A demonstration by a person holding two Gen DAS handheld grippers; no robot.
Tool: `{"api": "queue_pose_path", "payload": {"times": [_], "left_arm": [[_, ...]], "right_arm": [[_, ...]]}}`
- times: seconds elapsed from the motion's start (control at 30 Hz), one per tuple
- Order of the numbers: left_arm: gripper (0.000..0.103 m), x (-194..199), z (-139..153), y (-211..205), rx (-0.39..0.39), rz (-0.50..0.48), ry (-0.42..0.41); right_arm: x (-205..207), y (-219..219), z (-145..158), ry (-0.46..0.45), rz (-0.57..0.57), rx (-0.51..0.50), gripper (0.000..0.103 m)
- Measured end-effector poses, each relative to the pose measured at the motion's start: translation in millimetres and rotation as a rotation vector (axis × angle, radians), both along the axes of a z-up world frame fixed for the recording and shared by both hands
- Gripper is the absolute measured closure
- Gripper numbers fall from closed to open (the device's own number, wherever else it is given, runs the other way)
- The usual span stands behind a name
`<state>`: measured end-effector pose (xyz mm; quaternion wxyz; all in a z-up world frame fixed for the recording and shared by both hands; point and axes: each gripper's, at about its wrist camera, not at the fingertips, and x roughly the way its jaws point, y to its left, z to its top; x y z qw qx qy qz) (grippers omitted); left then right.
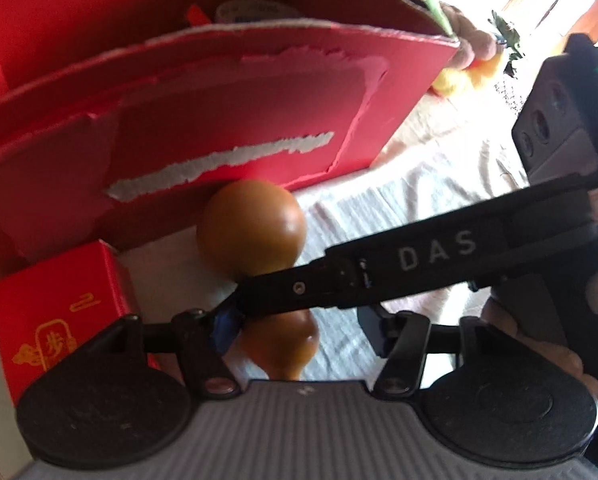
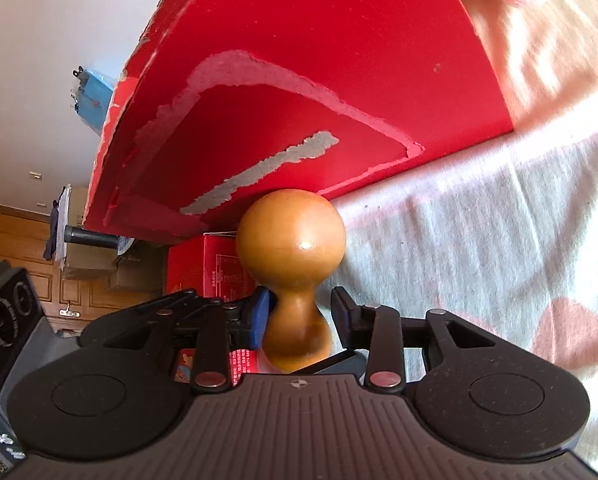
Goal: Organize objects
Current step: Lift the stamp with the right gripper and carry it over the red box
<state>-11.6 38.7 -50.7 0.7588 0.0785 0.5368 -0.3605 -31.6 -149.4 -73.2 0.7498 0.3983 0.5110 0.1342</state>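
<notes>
In the left wrist view, a wooden gourd-shaped piece [image 1: 255, 228] is seen upright on the pale cloth [image 1: 399, 200], close in front of the torn red box [image 1: 259, 100], with a small red carton [image 1: 59, 320] beside it. The left gripper [image 1: 299, 330] is placed around its lower lobe, fingers spread, nothing pinched.

In the right wrist view, the right gripper [image 2: 301, 310] is set about the piece's waist. The blue pad [image 2: 261, 312] lies against the wood and the other finger is kept clear, so no grip is made

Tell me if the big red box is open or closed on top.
Open. The red box has no lid; its torn top rim is exposed and the inside is visible.
</notes>
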Motion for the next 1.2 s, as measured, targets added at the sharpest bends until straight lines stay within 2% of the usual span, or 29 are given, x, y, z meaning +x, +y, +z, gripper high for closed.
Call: {"api": "queue_pose_path", "payload": {"times": [0.07,0.3,0.57,0.7,0.83,0.97,1.1,1.2], "left_arm": [[0.048,0.7,-0.6,-2.4,0.013,-0.005,0.002],[0.049,-4.9,5.3,-14.2,0.008,-0.081,-0.006],[0.049,-25.6,19.4,-55.8,-0.028,-0.289,-0.046],[0.05,-33.3,34.2,-74.3,-0.078,-0.363,-0.065],[0.049,-39.4,53.5,-85.5,-0.134,-0.416,-0.099],[0.049,-39.5,78.3,-88.4,-0.184,-0.449,-0.17],[0.049,-33.4,103.0,-105.6,-0.235,-0.435,-0.241],[0.049,-23.6,126.9,-98.5,-0.265,-0.393,-0.318]], "right_arm": [[1.3,-1.0,0.2,-0.001,0.007,0.001,0.07],[-9.0,-24.3,2.7,0.005,-0.014,0.023,0.072],[-51.8,-76.1,17.6,0.008,-0.163,0.002,0.072],[-70.0,-78.5,38.5,-0.021,-0.265,-0.026,0.072],[-91.2,-88.4,55.9,-0.076,-0.357,-0.042,0.072],[-102.3,-89.9,79.6,-0.159,-0.407,-0.083,0.072],[-101.5,-93.7,105.7,-0.259,-0.414,-0.133,0.072],[-80.6,-81.5,130.4,-0.333,-0.379,-0.167,0.072]]}}
